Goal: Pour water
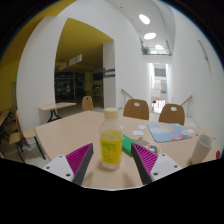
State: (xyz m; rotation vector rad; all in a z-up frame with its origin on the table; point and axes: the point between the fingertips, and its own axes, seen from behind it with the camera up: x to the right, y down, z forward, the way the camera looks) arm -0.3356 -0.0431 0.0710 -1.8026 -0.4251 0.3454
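Note:
A clear plastic bottle [111,140] with a white cap and pale yellow liquid stands upright on the light wooden table [70,130]. It stands between my fingers, with a gap at either side. My gripper [112,150] is open, its magenta pads [80,160] flanking the bottle's lower half. A white cup [203,148] stands on the table to the right, beyond the right finger.
A green object [127,145] lies just behind the bottle on its right. A bluish sheet [165,131] lies farther back right. Two wooden chairs [136,108] stand at the table's far side. Another table [57,106] stands at the back left.

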